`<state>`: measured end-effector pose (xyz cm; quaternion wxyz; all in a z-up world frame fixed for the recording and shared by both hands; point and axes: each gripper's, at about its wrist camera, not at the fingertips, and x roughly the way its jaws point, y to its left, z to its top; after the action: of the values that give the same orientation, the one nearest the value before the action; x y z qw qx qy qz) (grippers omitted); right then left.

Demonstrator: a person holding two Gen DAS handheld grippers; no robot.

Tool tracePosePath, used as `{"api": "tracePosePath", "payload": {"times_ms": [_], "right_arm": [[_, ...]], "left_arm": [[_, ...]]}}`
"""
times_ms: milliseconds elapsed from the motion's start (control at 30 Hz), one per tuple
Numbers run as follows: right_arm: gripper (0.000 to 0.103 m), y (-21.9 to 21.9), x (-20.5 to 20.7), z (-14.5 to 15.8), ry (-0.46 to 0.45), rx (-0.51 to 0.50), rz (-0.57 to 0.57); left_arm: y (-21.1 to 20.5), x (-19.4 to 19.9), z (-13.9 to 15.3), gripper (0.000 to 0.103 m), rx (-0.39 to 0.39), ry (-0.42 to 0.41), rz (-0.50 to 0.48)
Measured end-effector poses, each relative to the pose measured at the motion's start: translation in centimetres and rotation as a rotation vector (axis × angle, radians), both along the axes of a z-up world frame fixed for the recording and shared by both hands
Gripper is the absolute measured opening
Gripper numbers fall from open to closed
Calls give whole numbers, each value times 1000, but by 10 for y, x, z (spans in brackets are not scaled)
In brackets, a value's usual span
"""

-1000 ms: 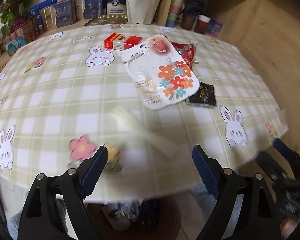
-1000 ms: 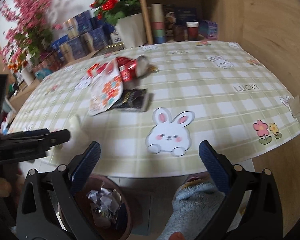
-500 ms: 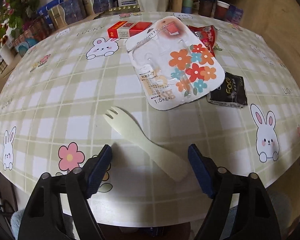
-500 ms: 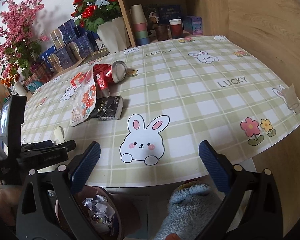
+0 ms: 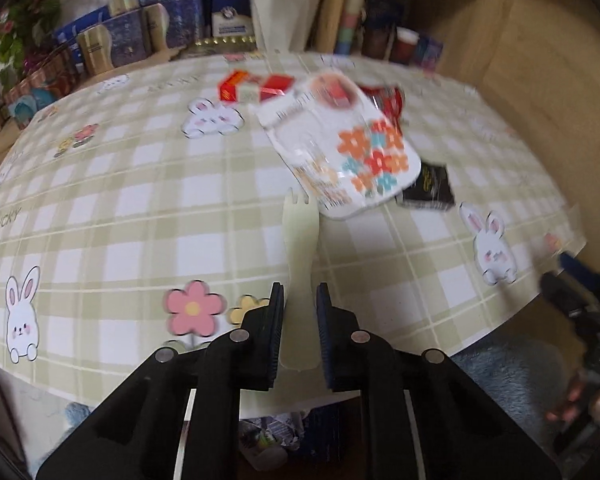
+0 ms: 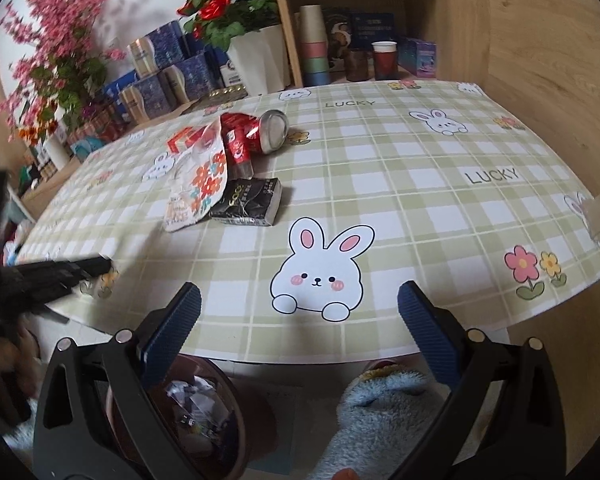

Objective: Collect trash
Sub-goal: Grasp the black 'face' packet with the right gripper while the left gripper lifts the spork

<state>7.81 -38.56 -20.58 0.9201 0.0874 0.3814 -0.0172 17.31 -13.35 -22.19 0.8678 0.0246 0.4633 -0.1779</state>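
Note:
A cream plastic fork (image 5: 300, 232) sticks out forward between the pads of my left gripper (image 5: 299, 300). The jaws are closing and press on its handle. It hovers over the front of the checked tablecloth (image 5: 140, 200). Beyond it lie a flowered plastic package (image 5: 340, 148), a black packet (image 5: 426, 186), a crushed red can (image 6: 256, 132) and a red box (image 5: 252, 86). My right gripper (image 6: 298, 304) stands open with nothing in it at the table's front edge, above a brown bin (image 6: 260, 420) with crumpled trash inside. In the right wrist view the left gripper (image 6: 104, 266) shows at the left.
Potted flowers (image 6: 228, 12), blue boxes (image 6: 168, 68) and stacked cups (image 6: 314, 48) crowd the back of the table and the shelf. A wooden wall (image 6: 540, 40) stands on the right. A fluffy blue slipper (image 6: 380, 412) lies on the floor beside the bin.
The left jaws have closed from wide open onto the fork's handle. The fork now points straight away between them instead of lying slanted on the cloth. The right gripper has stayed put.

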Motion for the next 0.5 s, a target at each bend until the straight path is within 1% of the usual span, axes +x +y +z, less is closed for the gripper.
{"api": "tracePosePath", "payload": {"times_ms": [167, 233, 300, 333, 400, 433, 500], "right_arm": [[97, 7, 14, -3, 10, -70, 88], [97, 10, 27, -1, 29, -80, 131], [97, 9, 42, 1, 53, -47, 166], [97, 11, 53, 3, 62, -47, 190], [97, 19, 67, 3, 63, -102, 223], [97, 27, 78, 0, 70, -148, 249], [97, 34, 91, -6, 93, -170, 274]], "left_arm": [[32, -6, 15, 16, -120, -5, 67], [40, -9, 18, 16, -157, -4, 85], [44, -12, 23, 16, -171, -17, 91], [46, -12, 25, 16, -171, -25, 94], [53, -11, 28, 16, -182, -34, 102], [58, -11, 29, 16, -193, -35, 111], [67, -11, 32, 16, -213, -39, 127]]}}
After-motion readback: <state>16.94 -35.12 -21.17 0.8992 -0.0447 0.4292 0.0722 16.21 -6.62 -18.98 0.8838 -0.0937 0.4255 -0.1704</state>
